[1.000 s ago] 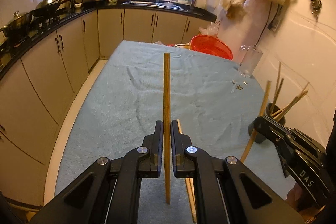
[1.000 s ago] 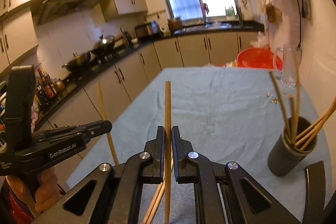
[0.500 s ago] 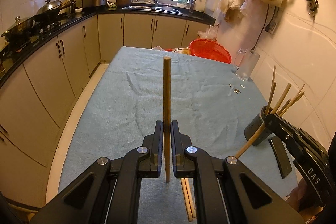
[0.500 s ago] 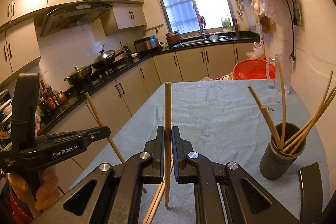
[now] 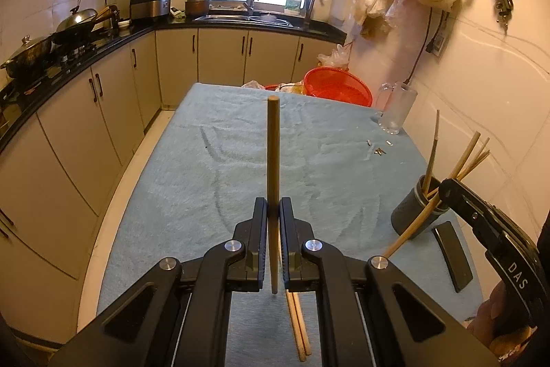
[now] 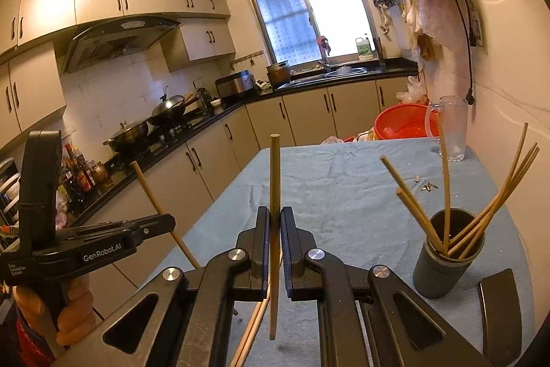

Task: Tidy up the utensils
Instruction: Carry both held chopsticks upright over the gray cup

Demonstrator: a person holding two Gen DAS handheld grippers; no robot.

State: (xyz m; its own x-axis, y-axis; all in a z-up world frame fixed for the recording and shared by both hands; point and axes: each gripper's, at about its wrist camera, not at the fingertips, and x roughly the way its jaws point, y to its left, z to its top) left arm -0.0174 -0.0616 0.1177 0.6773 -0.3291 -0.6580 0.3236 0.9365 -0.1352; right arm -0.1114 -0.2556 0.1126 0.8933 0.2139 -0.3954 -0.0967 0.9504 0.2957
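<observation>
Item: two chopsticks in transit to holder [image 6: 448, 258]; five sticks already inside.
Table [image 5: 213, 167]: spare pair [image 5: 298, 322] lies well left of holder. Left gripper [image 5: 274, 229] and right gripper [image 6: 275, 229] each clamp one stick [image 5: 273, 167] [image 6: 274, 195]. Risks: tips knocking the splayed sticks, tipping the holder, a stick pivoting in the jaws.

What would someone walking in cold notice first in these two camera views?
Each hand-held gripper is shut on a single wooden chopstick held upright over the blue cloth-covered table: the left hand-held gripper on the left chopstick, the right hand-held gripper on the right chopstick. Next comes the dark cup at the table's right edge, bristling with chopsticks, and the red basket at the far end.
</observation>
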